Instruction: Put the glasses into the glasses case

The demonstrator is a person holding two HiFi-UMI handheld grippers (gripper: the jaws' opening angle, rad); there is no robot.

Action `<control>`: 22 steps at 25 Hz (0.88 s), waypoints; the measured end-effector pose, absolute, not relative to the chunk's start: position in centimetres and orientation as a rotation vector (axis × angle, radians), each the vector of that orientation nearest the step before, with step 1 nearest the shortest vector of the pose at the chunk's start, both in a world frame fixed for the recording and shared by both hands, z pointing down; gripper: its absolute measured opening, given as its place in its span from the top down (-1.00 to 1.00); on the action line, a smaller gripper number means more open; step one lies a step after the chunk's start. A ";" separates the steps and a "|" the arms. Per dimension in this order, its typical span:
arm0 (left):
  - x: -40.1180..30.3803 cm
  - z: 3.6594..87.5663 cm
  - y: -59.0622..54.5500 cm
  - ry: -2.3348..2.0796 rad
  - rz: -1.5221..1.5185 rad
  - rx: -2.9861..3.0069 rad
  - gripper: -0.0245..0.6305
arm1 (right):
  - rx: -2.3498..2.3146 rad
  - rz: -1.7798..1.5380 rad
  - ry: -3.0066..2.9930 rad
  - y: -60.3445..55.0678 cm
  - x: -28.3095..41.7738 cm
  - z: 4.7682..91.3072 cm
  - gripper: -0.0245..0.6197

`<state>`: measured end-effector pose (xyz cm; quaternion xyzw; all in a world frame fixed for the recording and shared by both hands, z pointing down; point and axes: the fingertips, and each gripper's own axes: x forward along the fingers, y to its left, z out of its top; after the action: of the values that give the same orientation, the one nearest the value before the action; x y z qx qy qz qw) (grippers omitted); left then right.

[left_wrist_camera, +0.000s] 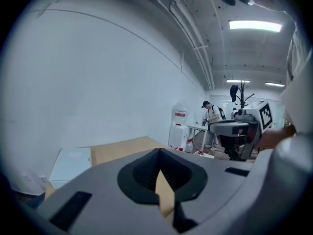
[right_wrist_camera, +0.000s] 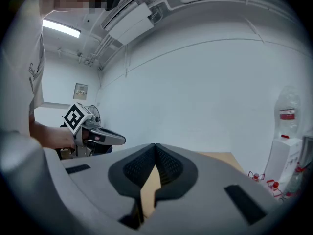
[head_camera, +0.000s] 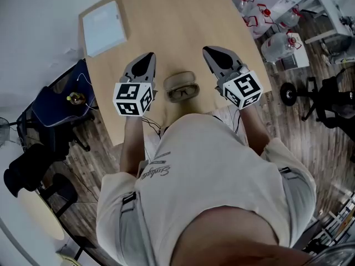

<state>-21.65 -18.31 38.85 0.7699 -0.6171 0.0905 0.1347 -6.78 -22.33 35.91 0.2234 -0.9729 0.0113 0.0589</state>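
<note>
A beige glasses case (head_camera: 180, 80) lies open on the wooden table (head_camera: 166, 21), close to its near edge. Dark-rimmed glasses (head_camera: 183, 93) lie at the case's near side; whether they rest inside it I cannot tell. My left gripper (head_camera: 151, 55) is held just left of the case and my right gripper (head_camera: 205, 49) just right of it, both above the table and apart from the case. Each gripper view looks out level over the room, so case and glasses are hidden there. The left gripper (left_wrist_camera: 159, 152) and the right gripper (right_wrist_camera: 155, 146) both have their tips together with nothing between them.
A flat white box (head_camera: 104, 27) lies at the table's far left corner. Water bottles (head_camera: 277, 43) stand on the floor to the right, and a dark chair (head_camera: 55, 107) is at the left. In the left gripper view a person (left_wrist_camera: 212, 114) stands at a far table.
</note>
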 end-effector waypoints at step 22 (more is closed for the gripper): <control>-22.9 32.6 -18.8 -1.968 0.114 2.258 0.88 | 0.686 -0.060 -3.045 -22.5 -7.5 29.9 0.94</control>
<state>-22.90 -18.85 32.56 0.7513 -0.6549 0.0379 0.0721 -7.52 -22.52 29.94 0.2198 -0.9753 -0.0192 0.0097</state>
